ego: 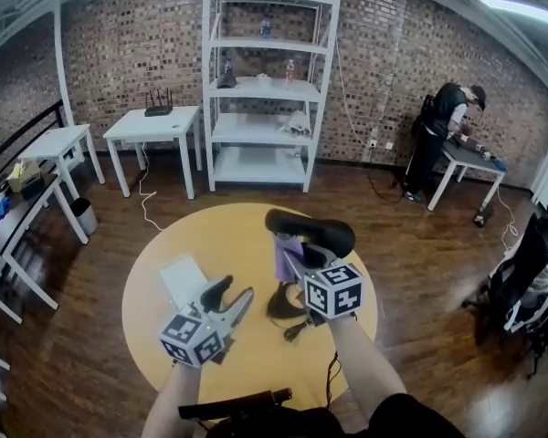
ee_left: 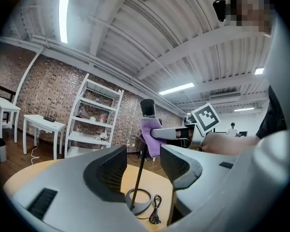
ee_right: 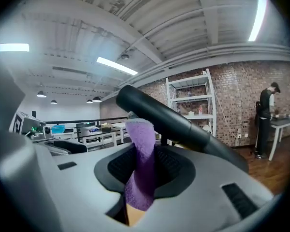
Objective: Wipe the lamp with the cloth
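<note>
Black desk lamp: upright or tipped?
Upright: black desk lamp stands on its ring base, which lies flat on the round yellow table.

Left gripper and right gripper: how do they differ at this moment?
The left gripper has its jaws apart, gripping nothing; the right gripper has its jaws shut on the purple cloth. The left gripper hangs low, short of the lamp; the right gripper is higher, by the lamp's head. Both face the lamp.
</note>
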Tool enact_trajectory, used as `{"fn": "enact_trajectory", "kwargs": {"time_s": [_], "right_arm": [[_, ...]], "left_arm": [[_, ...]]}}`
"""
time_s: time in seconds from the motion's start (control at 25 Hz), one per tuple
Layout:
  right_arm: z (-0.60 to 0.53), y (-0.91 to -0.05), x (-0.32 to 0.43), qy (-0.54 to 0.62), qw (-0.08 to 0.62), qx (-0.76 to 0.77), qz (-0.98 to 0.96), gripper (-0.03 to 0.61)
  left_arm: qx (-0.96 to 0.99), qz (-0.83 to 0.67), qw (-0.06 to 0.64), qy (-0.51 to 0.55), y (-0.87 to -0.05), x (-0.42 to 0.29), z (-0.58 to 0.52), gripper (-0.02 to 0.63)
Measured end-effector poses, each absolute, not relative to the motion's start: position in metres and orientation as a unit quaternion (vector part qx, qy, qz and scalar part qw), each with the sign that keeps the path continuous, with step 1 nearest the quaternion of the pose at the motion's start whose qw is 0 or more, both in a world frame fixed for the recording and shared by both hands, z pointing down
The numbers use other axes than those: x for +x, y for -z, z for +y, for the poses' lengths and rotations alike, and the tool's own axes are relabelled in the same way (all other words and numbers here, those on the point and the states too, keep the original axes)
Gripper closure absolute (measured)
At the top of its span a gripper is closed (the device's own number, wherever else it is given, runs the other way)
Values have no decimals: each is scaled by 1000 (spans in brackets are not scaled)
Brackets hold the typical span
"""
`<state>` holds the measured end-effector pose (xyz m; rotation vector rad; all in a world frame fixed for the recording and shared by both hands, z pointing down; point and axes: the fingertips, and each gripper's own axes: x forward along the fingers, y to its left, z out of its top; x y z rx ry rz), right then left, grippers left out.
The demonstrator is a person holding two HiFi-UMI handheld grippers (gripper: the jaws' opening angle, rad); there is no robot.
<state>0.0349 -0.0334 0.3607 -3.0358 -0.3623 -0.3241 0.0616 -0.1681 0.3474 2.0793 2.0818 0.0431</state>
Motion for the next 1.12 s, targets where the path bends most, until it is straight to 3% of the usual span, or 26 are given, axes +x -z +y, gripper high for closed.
{"fn": "enact_trajectory", "kwargs": {"time_s": [0.24,0.4,0.88,1.0,1.12], "right_arm": [[-8,-373,12,151,-33,-969,-193,480],[-7,-379,2,170,-38,-964,-200,480],[-72,-349,43,158,-94,-975,-124,480],[-57,-354,46,147,-58,-981,-116,480],[-43,-353,40,101,34,-989,-98,480]], "left_arm": [[685,720,107,-7,-341,61,-165,400],[677,727,114,-5,-338,60,-165,400],[673,727,136,3,-342,63,-174,400],[687,714,137,-1,-346,59,-170,400],[701,701,128,-3,-350,56,-165,400]]}}
